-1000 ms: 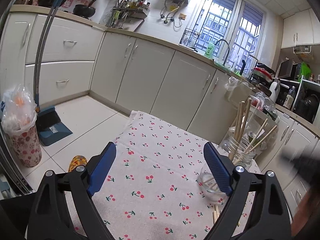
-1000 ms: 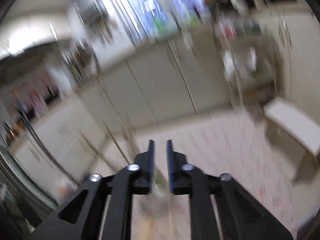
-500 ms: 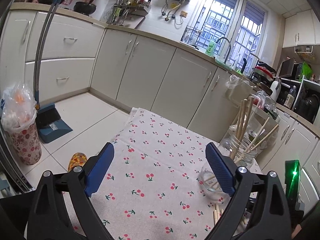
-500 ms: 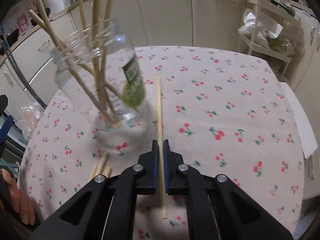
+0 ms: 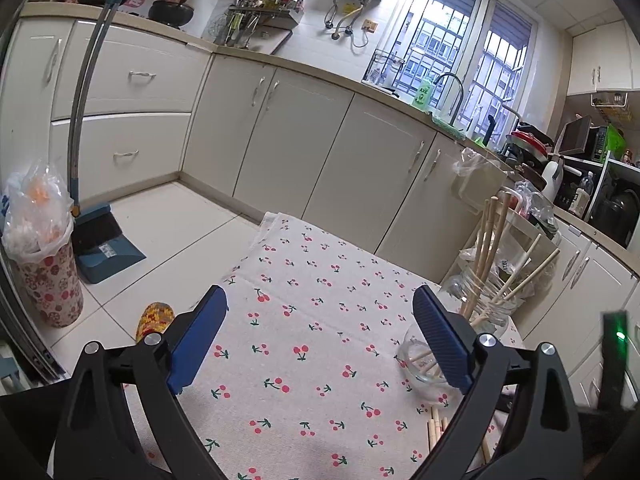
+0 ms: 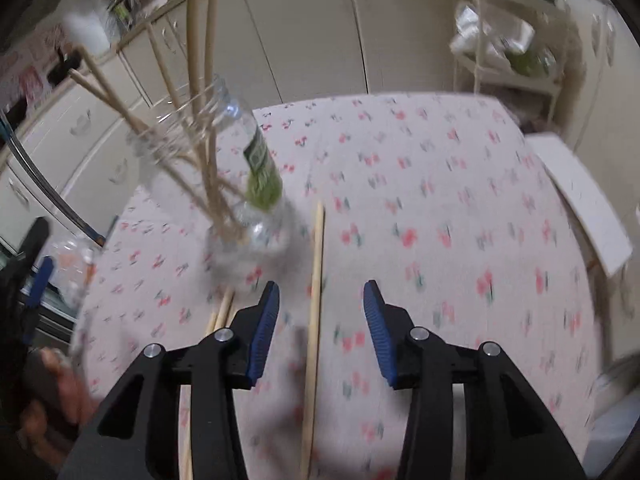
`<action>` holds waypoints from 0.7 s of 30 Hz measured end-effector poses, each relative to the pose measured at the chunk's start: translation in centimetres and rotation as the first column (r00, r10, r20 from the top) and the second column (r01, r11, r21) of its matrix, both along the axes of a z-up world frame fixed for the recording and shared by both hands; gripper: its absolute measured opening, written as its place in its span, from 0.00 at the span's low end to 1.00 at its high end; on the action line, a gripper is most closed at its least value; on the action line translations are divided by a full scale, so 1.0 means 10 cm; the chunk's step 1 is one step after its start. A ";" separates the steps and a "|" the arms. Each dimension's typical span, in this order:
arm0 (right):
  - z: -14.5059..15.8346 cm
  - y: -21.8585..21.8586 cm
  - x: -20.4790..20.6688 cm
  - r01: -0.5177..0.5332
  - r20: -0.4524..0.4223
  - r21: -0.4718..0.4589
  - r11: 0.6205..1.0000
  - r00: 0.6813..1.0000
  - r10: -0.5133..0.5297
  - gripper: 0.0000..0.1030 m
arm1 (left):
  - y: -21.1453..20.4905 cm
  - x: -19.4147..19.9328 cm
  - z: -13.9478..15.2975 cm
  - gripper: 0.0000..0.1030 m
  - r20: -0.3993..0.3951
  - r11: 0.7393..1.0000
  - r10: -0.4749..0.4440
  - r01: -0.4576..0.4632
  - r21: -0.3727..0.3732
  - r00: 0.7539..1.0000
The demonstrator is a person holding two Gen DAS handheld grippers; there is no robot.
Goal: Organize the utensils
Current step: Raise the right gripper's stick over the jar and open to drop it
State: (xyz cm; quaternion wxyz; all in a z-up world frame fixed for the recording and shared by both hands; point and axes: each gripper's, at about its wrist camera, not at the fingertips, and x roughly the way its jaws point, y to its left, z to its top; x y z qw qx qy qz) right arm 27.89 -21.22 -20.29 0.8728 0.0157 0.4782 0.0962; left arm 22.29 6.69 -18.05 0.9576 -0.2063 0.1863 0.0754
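Right claw [image 6: 320, 320], jaws wide, straddles a loose chopstick [image 6: 316, 280] lying on the bench [image 6: 460, 208] just beside the glass jar [image 6: 224, 184]. Centre the stick before you close. Left claw [image 5: 320, 332] hangs wide and empty.

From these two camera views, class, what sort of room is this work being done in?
Most likely a home kitchen: cream cabinets run under a long counter, a sink tap stands by the barred window, and a wok sits on the counter.

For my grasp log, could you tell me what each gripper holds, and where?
Nothing: the right gripper is open around a loose chopstick; the left gripper is open over the tablecloth.
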 end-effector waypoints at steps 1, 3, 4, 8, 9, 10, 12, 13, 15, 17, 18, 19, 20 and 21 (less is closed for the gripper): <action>-0.03 0.03 0.05 -0.006 -0.004 -0.013 1.000 1.000 0.006 0.35 | 0.01 0.00 -0.01 0.88 -0.002 1.000 0.001 -0.001 -0.006 1.000; -0.11 0.08 0.16 -0.020 -0.015 -0.053 0.998 1.000 0.019 0.27 | 0.02 0.00 -0.01 0.88 -0.004 1.000 0.003 -0.003 -0.016 1.000; -0.14 0.09 0.23 -0.027 -0.020 -0.065 0.997 0.999 0.026 0.21 | 0.03 0.01 -0.01 0.88 -0.005 1.000 0.003 -0.003 -0.020 1.000; -0.17 0.12 0.24 -0.047 0.022 -0.142 0.989 0.998 0.051 0.06 | 0.04 0.02 -0.03 0.88 -0.011 1.000 0.002 -0.002 -0.031 1.000; -0.17 0.10 0.23 -0.042 0.026 -0.144 0.989 0.999 0.046 0.06 | 0.04 0.02 -0.04 0.88 -0.012 1.000 0.001 -0.002 -0.031 1.000; -0.17 0.09 0.21 -0.034 0.026 -0.130 0.991 0.999 0.037 0.06 | 0.04 0.02 -0.04 0.88 -0.011 1.000 0.001 -0.002 -0.030 1.000; -0.10 -0.05 0.12 0.011 0.024 -0.016 1.000 1.000 -0.011 0.06 | 0.04 0.02 -0.03 0.88 -0.011 1.000 0.003 -0.003 -0.031 1.000; -0.02 -0.14 0.07 0.031 0.036 0.060 0.998 0.999 -0.033 0.06 | 0.04 0.02 -0.03 0.88 -0.011 1.000 0.003 -0.003 -0.031 1.000; 0.20 -0.22 -0.04 0.056 0.089 0.185 0.981 0.993 -0.074 0.06 | 0.03 0.03 -0.04 0.88 -0.012 1.000 0.005 -0.005 -0.031 1.000; 0.55 -0.35 -0.21 0.059 0.207 0.365 0.929 0.968 -0.143 0.06 | 0.02 0.03 -0.04 0.88 -0.014 1.000 0.005 -0.005 -0.028 1.000; 0.67 -0.37 -0.22 0.052 0.244 0.407 0.912 0.956 -0.164 0.06 | 0.02 0.03 -0.04 0.88 -0.013 1.000 0.004 -0.005 -0.025 1.000; 0.85 -0.39 -0.29 0.030 0.310 0.466 0.884 0.930 -0.196 0.06 | 0.02 0.03 -0.03 0.88 -0.013 1.000 0.005 -0.005 -0.023 1.000; 0.97 -0.39 -0.32 0.012 0.355 0.494 0.869 0.910 -0.215 0.06 | 0.01 0.03 -0.03 0.88 -0.011 1.000 0.006 -0.006 -0.020 1.000; 1.08 -0.37 -0.35 -0.006 0.398 0.513 0.858 0.888 -0.232 0.06 | 0.01 0.02 -0.03 0.89 -0.010 1.000 0.007 -0.008 -0.019 1.000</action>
